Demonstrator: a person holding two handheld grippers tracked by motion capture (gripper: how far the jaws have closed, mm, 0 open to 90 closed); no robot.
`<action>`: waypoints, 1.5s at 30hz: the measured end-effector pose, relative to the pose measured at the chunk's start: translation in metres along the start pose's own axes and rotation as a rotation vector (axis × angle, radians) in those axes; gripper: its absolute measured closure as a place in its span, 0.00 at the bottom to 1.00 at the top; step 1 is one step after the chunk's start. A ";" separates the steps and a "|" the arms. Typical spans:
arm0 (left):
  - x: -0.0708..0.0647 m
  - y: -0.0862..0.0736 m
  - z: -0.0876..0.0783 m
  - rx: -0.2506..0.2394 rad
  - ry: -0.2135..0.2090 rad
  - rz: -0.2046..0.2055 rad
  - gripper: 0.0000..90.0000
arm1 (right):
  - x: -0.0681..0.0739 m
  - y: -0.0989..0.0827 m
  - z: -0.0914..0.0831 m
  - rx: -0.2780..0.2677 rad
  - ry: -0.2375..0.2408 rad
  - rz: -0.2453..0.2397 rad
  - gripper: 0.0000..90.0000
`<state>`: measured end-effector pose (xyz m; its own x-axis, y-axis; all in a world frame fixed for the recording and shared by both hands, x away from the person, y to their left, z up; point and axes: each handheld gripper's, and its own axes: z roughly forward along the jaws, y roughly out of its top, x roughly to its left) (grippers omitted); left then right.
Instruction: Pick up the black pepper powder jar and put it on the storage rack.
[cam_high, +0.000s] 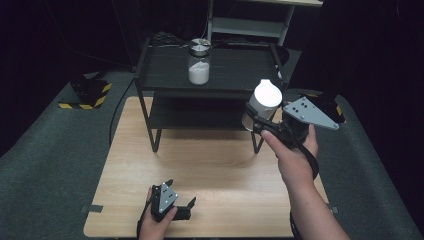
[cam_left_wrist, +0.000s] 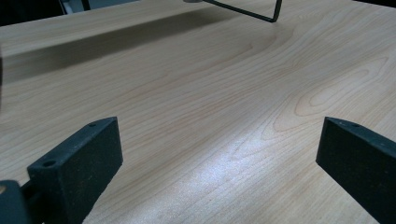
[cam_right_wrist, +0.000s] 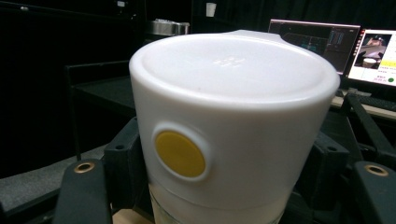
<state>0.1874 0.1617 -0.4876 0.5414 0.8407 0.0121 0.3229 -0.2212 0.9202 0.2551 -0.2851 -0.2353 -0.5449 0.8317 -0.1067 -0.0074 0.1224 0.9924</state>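
Raised right tongs (cam_high: 260, 122) clamp a white-lidded jar (cam_high: 263, 102); left tongs (cam_high: 181, 206) rest low.

No readable text anywhere. Embossed mark on white lid (cam_right_wrist: 233, 65) held in right gripper's jaws: too faint to read. Monitors (cam_right_wrist: 345, 46) beyond that gripper show text, too small and blurred.

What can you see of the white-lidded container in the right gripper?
The container has a tall, smooth white plastic cap with a flat top and a round yellow button on its side; below it a clear body begins. It is upright, lid on, clamped between the right gripper jaws and held in the air just in front of the black shelf.
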 end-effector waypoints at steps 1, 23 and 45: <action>0.000 0.000 0.000 -0.001 -0.001 -0.001 0.01 | 0.000 0.001 0.001 0.000 -0.002 -0.001 0.34; 0.002 -0.001 -0.002 -0.002 0.001 -0.012 0.01 | -0.008 0.032 0.039 -0.009 -0.069 0.038 0.34; 0.004 -0.001 -0.002 -0.001 -0.008 -0.001 0.01 | -0.025 0.054 0.091 0.051 -0.120 0.019 0.34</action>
<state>0.1873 0.1660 -0.4877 0.5470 0.8371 0.0078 0.3226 -0.2193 0.9208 0.3443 -0.2501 -0.1847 -0.4407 0.8924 -0.0975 0.0462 0.1310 0.9903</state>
